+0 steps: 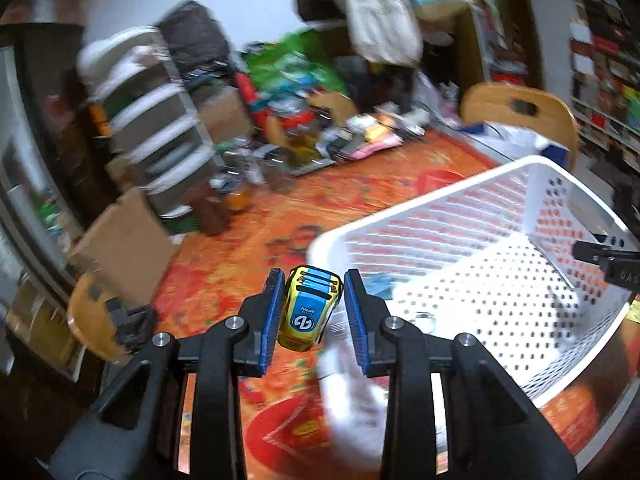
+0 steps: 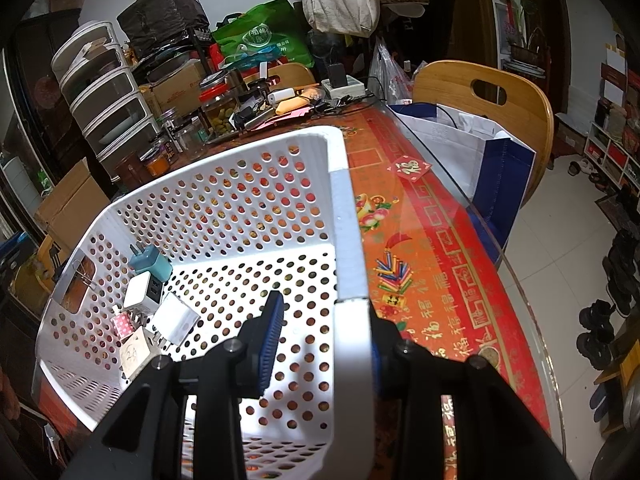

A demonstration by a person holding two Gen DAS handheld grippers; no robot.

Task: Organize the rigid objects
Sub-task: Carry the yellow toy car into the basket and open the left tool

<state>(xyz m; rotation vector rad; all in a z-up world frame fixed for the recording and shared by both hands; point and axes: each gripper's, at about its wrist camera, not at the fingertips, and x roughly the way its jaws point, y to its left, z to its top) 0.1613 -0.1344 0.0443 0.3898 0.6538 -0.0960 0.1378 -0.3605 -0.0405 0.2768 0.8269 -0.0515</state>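
Note:
My left gripper (image 1: 313, 312) is shut on a yellow and blue toy car (image 1: 307, 311) and holds it in the air by the near left corner of the white perforated basket (image 1: 520, 184). My right gripper (image 2: 326, 332) straddles the basket's right wall (image 2: 352, 264), one blue pad inside, one outside, shut on it. Inside the basket lie several chargers: a teal plug (image 2: 150, 262), a white USB charger (image 2: 142, 292), a white adapter (image 2: 176, 318) and a beige block (image 2: 134, 354). The right gripper's tip (image 1: 596, 256) shows at the basket's far side in the left wrist view.
The basket sits on a glass-topped table with a red and orange cloth (image 2: 424, 248). The far end holds jars, cables and clutter (image 2: 256, 108). Stacked drawer units (image 2: 108, 108) and cardboard boxes (image 2: 68, 200) stand left. A wooden chair (image 2: 492, 96) with a white and blue bag stands right.

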